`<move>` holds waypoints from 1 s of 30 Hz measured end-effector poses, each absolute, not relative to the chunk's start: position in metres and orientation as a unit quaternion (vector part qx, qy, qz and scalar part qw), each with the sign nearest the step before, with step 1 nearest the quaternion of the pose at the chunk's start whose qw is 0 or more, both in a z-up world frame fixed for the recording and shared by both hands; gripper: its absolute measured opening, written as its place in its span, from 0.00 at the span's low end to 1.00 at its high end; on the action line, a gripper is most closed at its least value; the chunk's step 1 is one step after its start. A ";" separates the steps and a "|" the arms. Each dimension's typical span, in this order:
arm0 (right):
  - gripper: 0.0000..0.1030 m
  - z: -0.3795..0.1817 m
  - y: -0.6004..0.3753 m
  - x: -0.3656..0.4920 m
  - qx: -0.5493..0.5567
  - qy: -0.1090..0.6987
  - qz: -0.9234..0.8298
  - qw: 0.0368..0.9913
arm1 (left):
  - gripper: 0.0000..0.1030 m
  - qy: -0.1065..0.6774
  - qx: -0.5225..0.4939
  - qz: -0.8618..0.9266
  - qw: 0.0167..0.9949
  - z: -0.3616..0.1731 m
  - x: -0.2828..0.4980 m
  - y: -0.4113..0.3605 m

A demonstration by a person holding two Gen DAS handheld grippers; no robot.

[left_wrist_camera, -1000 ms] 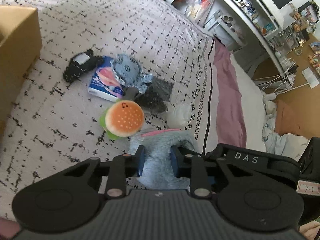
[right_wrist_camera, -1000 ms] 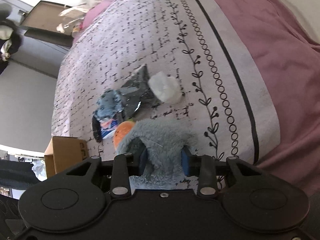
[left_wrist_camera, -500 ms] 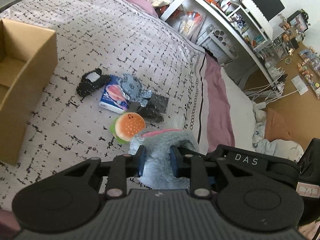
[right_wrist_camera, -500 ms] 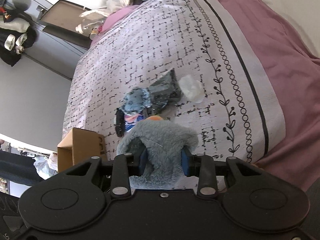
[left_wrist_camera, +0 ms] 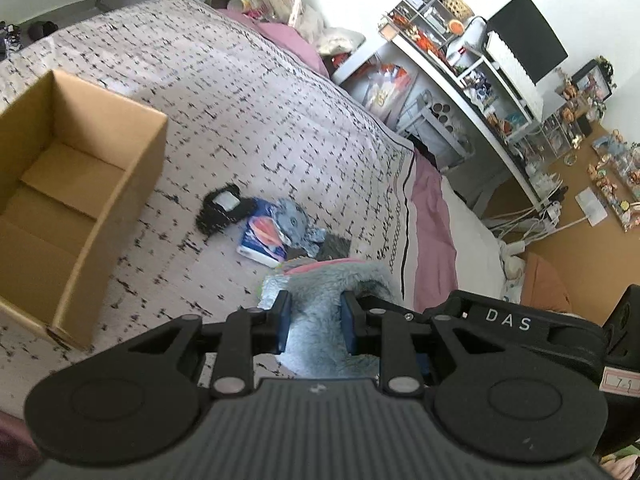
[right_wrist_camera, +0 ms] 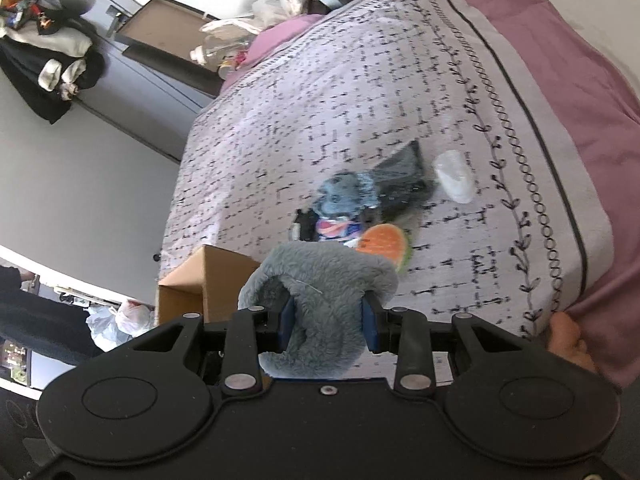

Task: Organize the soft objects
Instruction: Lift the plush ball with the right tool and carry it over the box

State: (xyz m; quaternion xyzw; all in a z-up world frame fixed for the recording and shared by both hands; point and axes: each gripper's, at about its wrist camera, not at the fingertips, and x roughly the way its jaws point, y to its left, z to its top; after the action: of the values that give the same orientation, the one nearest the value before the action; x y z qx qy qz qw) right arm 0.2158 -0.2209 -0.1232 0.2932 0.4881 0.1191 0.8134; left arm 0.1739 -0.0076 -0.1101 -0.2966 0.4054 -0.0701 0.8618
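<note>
A fluffy grey-blue plush cloth [left_wrist_camera: 320, 316] [right_wrist_camera: 324, 304] hangs above the bed, gripped at both ends. My left gripper [left_wrist_camera: 314, 322] is shut on one part of it, and my right gripper [right_wrist_camera: 326, 326] is shut on another fold. On the patterned bedspread [left_wrist_camera: 240, 120] lies a pile: a black fuzzy item [left_wrist_camera: 224, 210], a tissue pack [left_wrist_camera: 262, 240], a small blue plush [left_wrist_camera: 294, 220] [right_wrist_camera: 344, 196], a dark grey cloth [right_wrist_camera: 404, 176] and a burger plush [right_wrist_camera: 384, 242]. An open cardboard box [left_wrist_camera: 68, 200] [right_wrist_camera: 200, 284] stands at the left.
A white soft lump [right_wrist_camera: 454, 176] lies beside the dark cloth. Pink sheet [right_wrist_camera: 560, 60] runs along the bed's edge. A cluttered white desk [left_wrist_camera: 460, 76] with a monitor stands beyond the bed. A person's bare foot [right_wrist_camera: 568, 340] shows at the right wrist view's lower right.
Both grippers rose with the plush cloth and drew back from the pile, which looks smaller now. The cardboard box has come fully into the left wrist view, and the cloth now hides the burger plush there.
</note>
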 end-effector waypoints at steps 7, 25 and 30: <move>0.33 -0.108 -0.194 0.215 0.292 0.478 0.138 0.817 | 0.24 0.390 -0.292 -0.061 0.871 -0.093 0.168 0.018; 0.33 -0.087 -0.128 0.210 0.265 0.471 0.176 0.822 | 0.24 0.365 -0.304 -0.031 0.879 -0.075 0.153 0.080; 0.33 -0.088 -0.108 0.209 0.260 0.474 0.184 0.820 | 0.24 0.363 -0.307 -0.023 0.879 -0.076 0.150 0.097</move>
State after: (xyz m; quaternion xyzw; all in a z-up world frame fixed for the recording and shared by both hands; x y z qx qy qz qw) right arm 0.2092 -0.1081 -0.0875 0.2604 0.4744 0.1843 0.8205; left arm 0.1503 0.0975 -0.0762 -0.3070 0.3632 -0.0228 0.8794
